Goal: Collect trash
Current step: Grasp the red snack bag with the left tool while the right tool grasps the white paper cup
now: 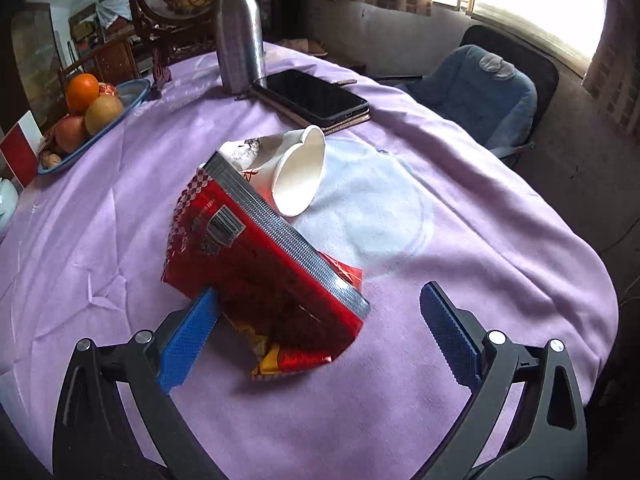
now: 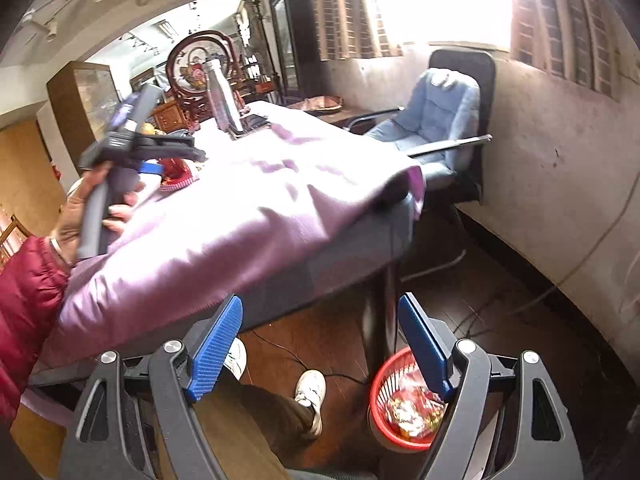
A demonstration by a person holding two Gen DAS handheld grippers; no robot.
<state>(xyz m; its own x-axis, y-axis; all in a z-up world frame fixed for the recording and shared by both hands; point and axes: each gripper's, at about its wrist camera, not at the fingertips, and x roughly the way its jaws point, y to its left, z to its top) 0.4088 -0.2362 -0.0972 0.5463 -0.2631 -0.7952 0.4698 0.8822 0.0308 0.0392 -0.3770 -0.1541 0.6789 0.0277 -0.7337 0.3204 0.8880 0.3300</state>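
Bin (image 2: 404,404) already held wrappers. Bag (image 1: 256,264) and cup (image 1: 296,172) remained on table (image 1: 460,280); your left gripper (image 1: 320,332) gaped around bag, right gripper (image 2: 320,344) hung open, empty.

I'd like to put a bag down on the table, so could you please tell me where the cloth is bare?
The purple cloth is bare on the near right, between the red snack bag and the edge facing the blue chair. Another bare stretch lies between the bag and the fruit tray. The far end is crowded: crushed paper cup, phone, steel bottle.
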